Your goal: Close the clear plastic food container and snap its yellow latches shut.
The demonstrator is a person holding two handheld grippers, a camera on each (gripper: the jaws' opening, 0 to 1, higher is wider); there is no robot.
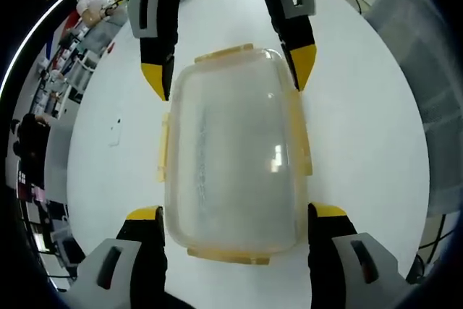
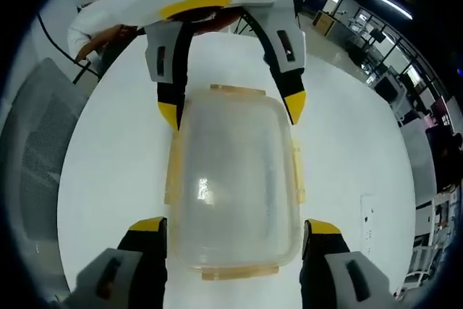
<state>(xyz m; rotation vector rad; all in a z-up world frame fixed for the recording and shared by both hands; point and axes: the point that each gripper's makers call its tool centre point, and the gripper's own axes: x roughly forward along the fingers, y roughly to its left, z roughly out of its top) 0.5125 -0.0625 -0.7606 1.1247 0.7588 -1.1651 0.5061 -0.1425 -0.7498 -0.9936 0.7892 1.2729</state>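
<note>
The clear plastic container [image 1: 233, 153] lies on the white table [image 1: 362, 135] with its lid on, and the yellow latches [image 1: 164, 146] stand out from its four sides. The left gripper [image 1: 235, 215] and the right gripper [image 2: 234, 226] face each other from opposite ends. Each has its jaws apart, one on each side of a container end, clamped on nothing.
</note>
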